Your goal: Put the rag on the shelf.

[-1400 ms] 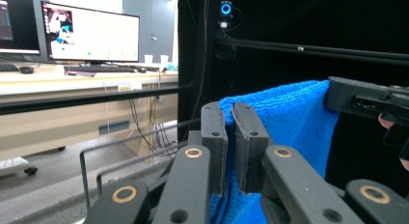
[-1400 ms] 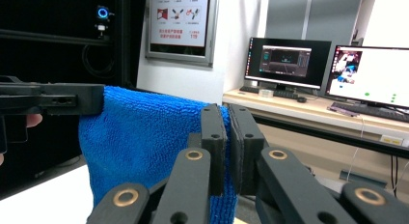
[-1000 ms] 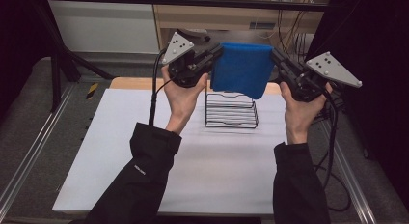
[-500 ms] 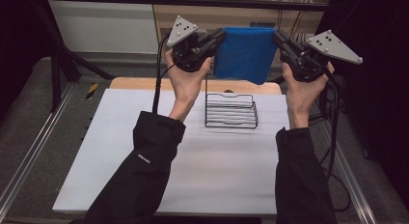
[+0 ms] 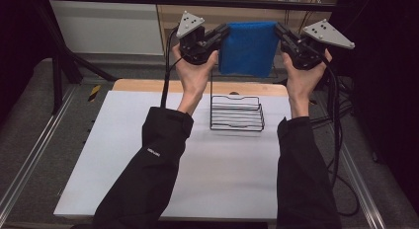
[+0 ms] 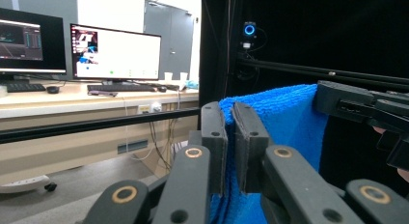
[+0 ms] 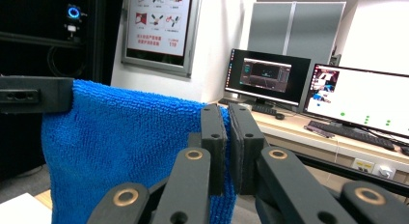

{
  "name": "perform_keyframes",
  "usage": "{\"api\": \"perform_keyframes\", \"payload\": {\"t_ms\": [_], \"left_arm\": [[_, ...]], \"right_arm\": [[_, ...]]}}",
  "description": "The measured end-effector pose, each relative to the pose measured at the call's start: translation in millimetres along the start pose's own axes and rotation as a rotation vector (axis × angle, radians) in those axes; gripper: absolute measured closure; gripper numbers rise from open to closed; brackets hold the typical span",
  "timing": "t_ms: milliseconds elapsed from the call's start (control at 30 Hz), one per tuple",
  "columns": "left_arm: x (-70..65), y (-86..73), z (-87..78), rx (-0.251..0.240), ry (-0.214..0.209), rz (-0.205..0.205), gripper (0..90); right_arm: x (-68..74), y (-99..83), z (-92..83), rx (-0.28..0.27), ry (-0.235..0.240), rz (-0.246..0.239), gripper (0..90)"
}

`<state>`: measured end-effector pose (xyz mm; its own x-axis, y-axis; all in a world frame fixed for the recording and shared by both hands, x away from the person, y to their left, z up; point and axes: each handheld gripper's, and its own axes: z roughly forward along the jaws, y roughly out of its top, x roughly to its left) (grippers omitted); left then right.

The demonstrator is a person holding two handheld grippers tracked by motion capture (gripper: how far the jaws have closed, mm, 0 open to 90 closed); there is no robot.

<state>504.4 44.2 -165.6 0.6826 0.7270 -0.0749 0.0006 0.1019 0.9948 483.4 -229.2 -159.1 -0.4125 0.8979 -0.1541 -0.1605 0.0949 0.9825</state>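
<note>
Up high over the far edge of the table [image 5: 123,155], I hold a blue towel [image 5: 247,47] between my two grippers. My left gripper [image 5: 223,32] has its jaws squeezed tight on the towel's top left corner — I see the cloth pinched between them in the left gripper view [image 6: 230,151]. My right gripper [image 5: 277,30] is clamped just as tight on the top right corner [image 7: 226,149]. The towel's top edge runs flat from left to right, pulled straight, and the rest hangs down like a little flag. Its long side goes across, from one gripper to the other. Below it, on the table, sits a black wire rack [image 5: 236,114] — well apart from the towel.
</note>
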Motion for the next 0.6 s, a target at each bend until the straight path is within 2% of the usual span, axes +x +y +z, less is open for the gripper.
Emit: {"api": "perform_keyframes", "payload": {"t_ms": [100,233,400,600], "left_arm": [[2.9,-2.8,2.5,0.000,0.009,0.018,84.1],[8.4,-8.4,7.0,0.003,0.013,0.019,84.1],[9.7,-14.6,6.3,0.019,0.005,0.037,84.0],[6.7,-26.3,4.3,0.050,-0.007,0.044,84.0]], "right_arm": [[-1.3,-2.9,5.7,0.000,0.003,-0.008,86.5],[-3.0,-6.8,12.7,0.018,0.006,-0.025,86.5],[-3.1,-12.4,14.8,0.046,0.007,-0.035,86.5],[-4.2,-23.2,8.9,0.085,0.022,0.007,86.4]]}}
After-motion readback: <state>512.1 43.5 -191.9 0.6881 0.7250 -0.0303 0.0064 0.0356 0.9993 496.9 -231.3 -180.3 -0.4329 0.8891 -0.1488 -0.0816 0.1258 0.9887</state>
